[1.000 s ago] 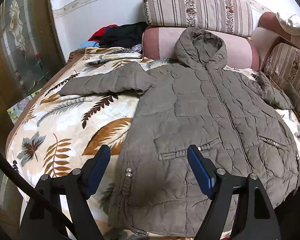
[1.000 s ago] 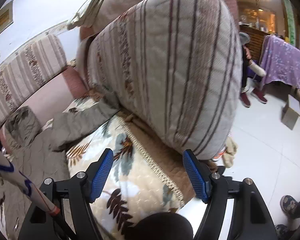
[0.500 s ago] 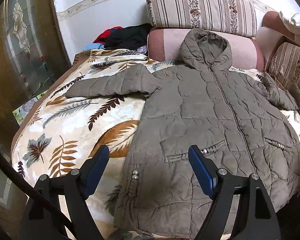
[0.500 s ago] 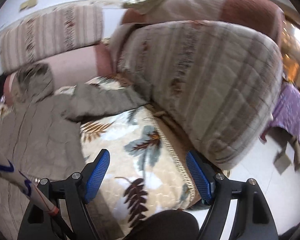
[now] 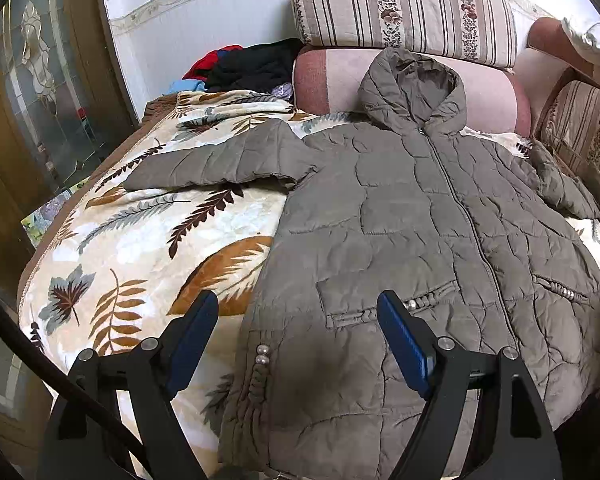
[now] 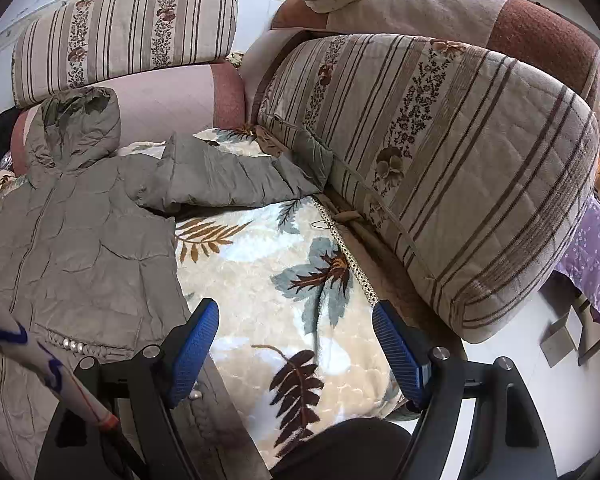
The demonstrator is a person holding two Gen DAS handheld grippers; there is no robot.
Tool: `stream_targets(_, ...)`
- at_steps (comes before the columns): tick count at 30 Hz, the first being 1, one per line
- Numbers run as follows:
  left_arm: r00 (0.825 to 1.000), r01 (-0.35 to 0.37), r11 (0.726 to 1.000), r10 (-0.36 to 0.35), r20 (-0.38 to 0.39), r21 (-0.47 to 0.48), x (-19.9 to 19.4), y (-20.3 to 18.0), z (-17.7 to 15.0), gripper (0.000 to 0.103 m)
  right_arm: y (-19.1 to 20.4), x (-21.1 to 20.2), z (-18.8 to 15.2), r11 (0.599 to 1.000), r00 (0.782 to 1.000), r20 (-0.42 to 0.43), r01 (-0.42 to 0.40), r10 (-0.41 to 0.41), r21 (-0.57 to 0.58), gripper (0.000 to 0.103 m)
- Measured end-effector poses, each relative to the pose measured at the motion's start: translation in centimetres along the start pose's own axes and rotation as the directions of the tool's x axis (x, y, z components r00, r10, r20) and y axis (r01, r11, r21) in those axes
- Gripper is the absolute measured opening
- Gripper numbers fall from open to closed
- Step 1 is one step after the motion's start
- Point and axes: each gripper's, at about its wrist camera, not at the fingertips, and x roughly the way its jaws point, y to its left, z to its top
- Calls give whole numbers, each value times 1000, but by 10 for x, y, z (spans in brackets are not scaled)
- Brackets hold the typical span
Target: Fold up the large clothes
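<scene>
A large olive-grey hooded puffer jacket (image 5: 420, 240) lies flat, zipped, front up, on a leaf-print blanket (image 5: 140, 240), hood toward the back cushions. Its left sleeve (image 5: 220, 160) stretches out to the left; its right sleeve (image 6: 236, 176) reaches toward the striped side cushion. The jacket also shows in the right wrist view (image 6: 80, 232). My left gripper (image 5: 296, 344) is open and empty, above the jacket's lower left hem. My right gripper (image 6: 296, 348) is open and empty, above the blanket just right of the jacket's hem.
Striped cushions (image 5: 400, 12) and a pink bolster (image 5: 340, 76) line the back. A big striped cushion (image 6: 440, 168) bounds the right side. Dark and red clothes (image 5: 244, 68) are piled at the back left. A glass door (image 5: 32, 100) stands left. Floor (image 6: 520, 360) lies right.
The right gripper has swung left, from facing the side cushion and floor to facing the jacket's right sleeve and blanket. The left gripper has shifted slightly; the jacket has not moved.
</scene>
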Motion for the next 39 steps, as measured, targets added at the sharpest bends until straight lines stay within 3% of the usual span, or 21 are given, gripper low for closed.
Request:
stream_targets(3, 1000, -8, 1000, 8, -15, 1, 5, 3, 2, 81, 10, 4, -2, 1000, 1000, -19, -6, 5, -21, 83)
stream_targets(8, 999, -40, 997, 41, 12, -69, 3, 35, 21, 81, 42, -1, 9, 990, 991, -25, -130, 129, -54, 83)
stream_targets(15, 989, -134, 962, 144, 25, -236, 12, 135, 70, 86, 135, -11, 17, 904, 927, -87, -376, 366, -205, 83)
stream_targets(16, 989, -131, 956, 142, 26, -264, 17, 149, 78, 91, 147, -14, 20, 885, 912, -92, -409, 399, -221, 83)
stream_targets(18, 991, -124, 941, 135, 13, -316, 34, 184, 98, 92, 163, -18, 23, 856, 887, -101, -461, 450, -234, 83)
stream_targets(21, 994, -110, 913, 112, -20, -392, 72, 227, 126, 92, 184, -14, 24, 845, 877, -116, -480, 466, -235, 83)
stream_targets(23, 997, -78, 892, 64, -47, -446, 105, 252, 139, 92, 190, -7, 20, 850, 881, -126, -473, 456, -230, 83)
stream_targets(26, 995, 19, 841, -68, -71, -541, 160, 282, 149, 90, 202, 6, 7, 853, 884, -167, -466, 437, -235, 83)
stream_targets(28, 987, 69, 794, -142, -74, -605, 198, 298, 151, 80, 205, 12, 2, 862, 894, -177, -445, 411, -243, 83)
stream_targets(32, 977, 88, 722, -196, -81, -686, 252, 315, 150, 79, 206, 25, -5, 882, 918, -180, -391, 353, -264, 83)
stream_targets(36, 968, 82, 655, -233, -97, -751, 296, 328, 139, 79, 208, 33, -3, 894, 929, -175, -363, 326, -262, 83)
stream_targets(39, 961, 96, 628, -262, -93, -773, 319, 331, 133, 79, 215, 41, -2, 896, 929, -190, -360, 319, -261, 83)
